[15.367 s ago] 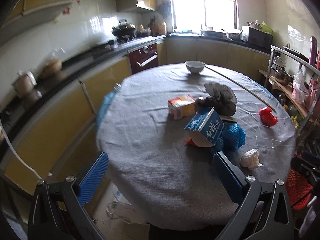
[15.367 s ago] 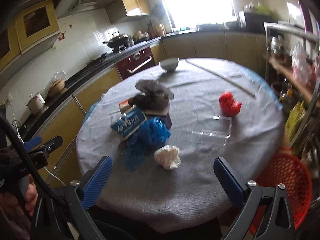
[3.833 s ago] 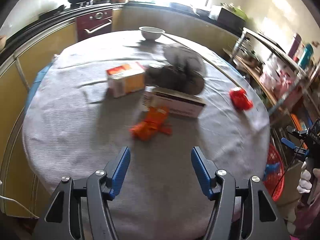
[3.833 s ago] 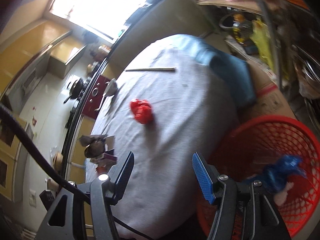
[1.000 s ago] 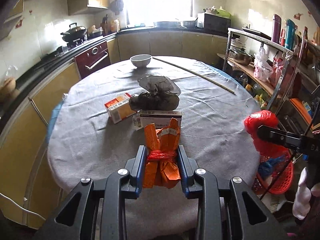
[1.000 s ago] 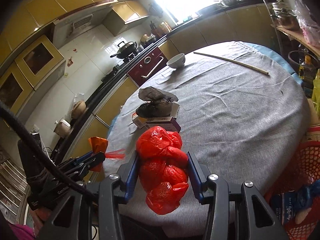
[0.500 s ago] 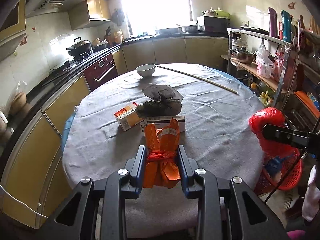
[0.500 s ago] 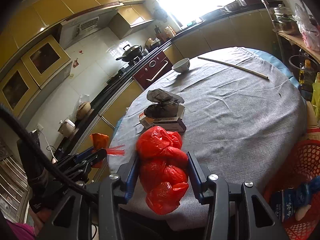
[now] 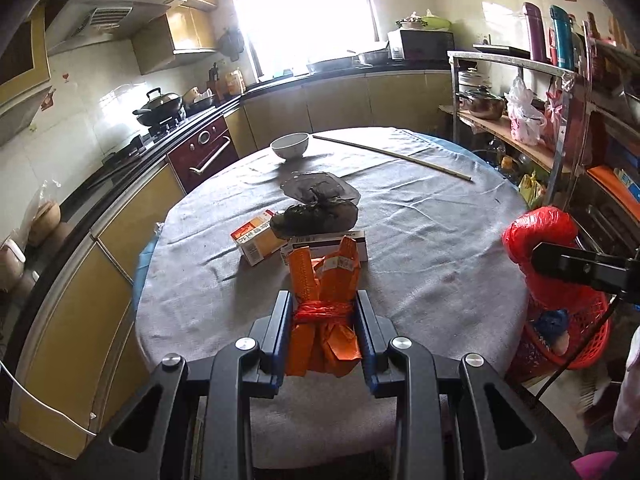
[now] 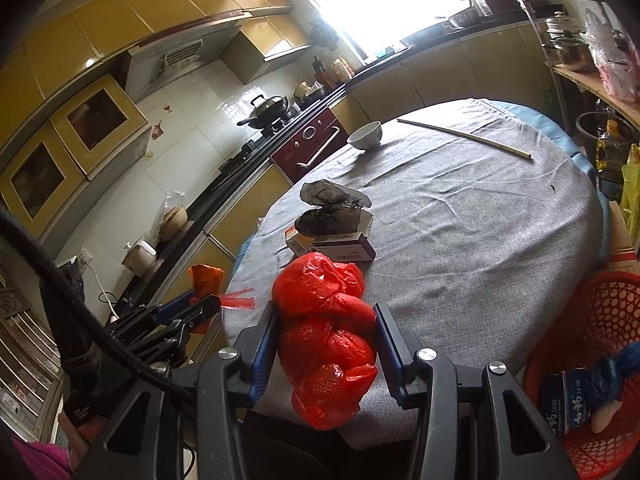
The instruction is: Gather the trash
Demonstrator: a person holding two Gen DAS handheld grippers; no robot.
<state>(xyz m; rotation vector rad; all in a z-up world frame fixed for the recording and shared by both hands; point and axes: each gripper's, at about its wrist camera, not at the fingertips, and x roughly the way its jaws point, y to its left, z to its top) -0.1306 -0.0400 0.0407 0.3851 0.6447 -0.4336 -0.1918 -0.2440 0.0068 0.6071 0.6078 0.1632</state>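
Round desk [image 9: 420, 240] wearing a grey cloth. Sitting on it: white bowl [image 9: 289, 146] at the far edge, a long thin stick [image 9: 392, 157] lying beside it, an orange-and-white carton [image 9: 256, 242] and a flat white box [image 9: 324, 245] mid-desk, a dark bag [image 9: 316, 208] resting over them.

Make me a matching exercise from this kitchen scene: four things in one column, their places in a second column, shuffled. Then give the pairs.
Things:
1. orange wrapper
2. red plastic bag
3. white bowl
4. blue carton

Places:
A. in the red basket beside the table
B. clamped in the left gripper
C. on the far side of the table
D. clamped in the right gripper

Pairs: 1-B, 2-D, 3-C, 4-A
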